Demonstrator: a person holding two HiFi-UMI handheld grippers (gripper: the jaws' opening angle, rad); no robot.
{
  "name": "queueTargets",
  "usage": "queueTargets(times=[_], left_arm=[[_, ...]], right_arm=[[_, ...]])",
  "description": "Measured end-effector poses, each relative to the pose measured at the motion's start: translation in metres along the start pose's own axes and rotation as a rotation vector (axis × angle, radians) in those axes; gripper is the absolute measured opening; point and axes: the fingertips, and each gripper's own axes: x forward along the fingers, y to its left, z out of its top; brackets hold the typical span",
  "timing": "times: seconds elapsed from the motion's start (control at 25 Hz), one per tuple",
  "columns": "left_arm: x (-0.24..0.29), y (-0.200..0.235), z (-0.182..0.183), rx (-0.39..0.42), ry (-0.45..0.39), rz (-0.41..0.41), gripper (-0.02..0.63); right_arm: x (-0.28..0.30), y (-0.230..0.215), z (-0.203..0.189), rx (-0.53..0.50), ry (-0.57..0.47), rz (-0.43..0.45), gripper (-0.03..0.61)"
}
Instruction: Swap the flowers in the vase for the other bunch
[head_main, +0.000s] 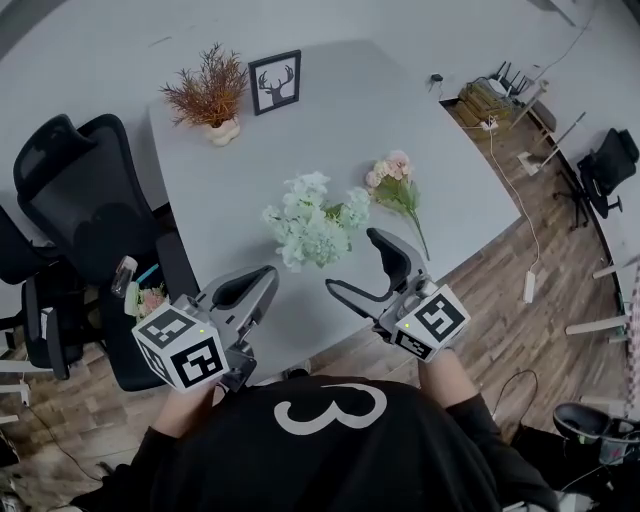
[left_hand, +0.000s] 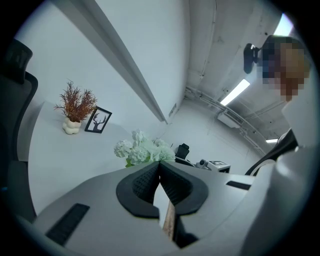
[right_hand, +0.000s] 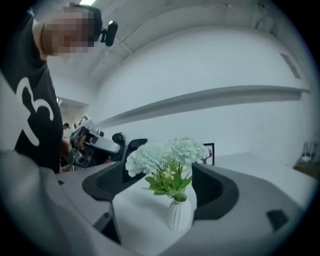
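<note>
A white ribbed vase (right_hand: 180, 214) holds pale green-white flowers (head_main: 315, 222) near the middle of the grey table (head_main: 450, 170). In the head view the blooms hide the vase. A pink bunch (head_main: 395, 185) lies flat on the table just right of them. My right gripper (head_main: 352, 262) stands open at the vase's near right. In the right gripper view the vase shows in the gap of the right gripper (right_hand: 162, 175), and neither pad touches it. My left gripper (head_main: 262, 278) is shut and empty, near left of the flowers (left_hand: 142, 150); in its own view the left gripper (left_hand: 160, 164) has its pads pressed together.
A dried reddish plant in a cream pot (head_main: 210, 95) and a framed deer picture (head_main: 275, 82) stand at the table's far side. Black office chairs (head_main: 80, 200) crowd the left. Cables and a power strip (head_main: 485, 105) lie on the wooden floor at right.
</note>
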Motion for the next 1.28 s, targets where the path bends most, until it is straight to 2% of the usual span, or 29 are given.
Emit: queueTargets(times=[0.12,0.36,0.56,0.92,1.0,1.12,1.28], left_arm=[[-0.004,0.005,0.000,-0.014,0.001,0.005,0.012],[-0.010,0.016,-0.007,-0.052,0.005,0.010,0.012],[-0.020,0.026,-0.005,-0.060,-0.005,0.030,0.012],[-0.029,0.040,-0.009,-0.087,-0.012,0.065,0.012],[-0.029,0.043,-0.010,-0.088,-0.009,0.069,0.012],[-0.030,0.048,-0.012,-0.103,-0.011,0.074,0.012],[-0.029,0.053,-0.014,-0.115,-0.004,0.077,0.012]], right_arm=[[0.013,-0.002,-0.014,-0.049,0.047,-0.027,0.425],[0.040,-0.013,-0.022,-0.087,0.039,-0.077,0.443],[0.062,-0.014,-0.033,-0.177,0.085,-0.073,0.443],[0.078,-0.024,-0.027,-0.152,0.012,-0.123,0.440],[0.078,-0.022,-0.025,-0.157,-0.002,-0.125,0.405],[0.080,-0.022,-0.021,-0.156,-0.025,-0.131,0.280],[0.082,-0.025,-0.019,-0.134,-0.038,-0.138,0.207]])
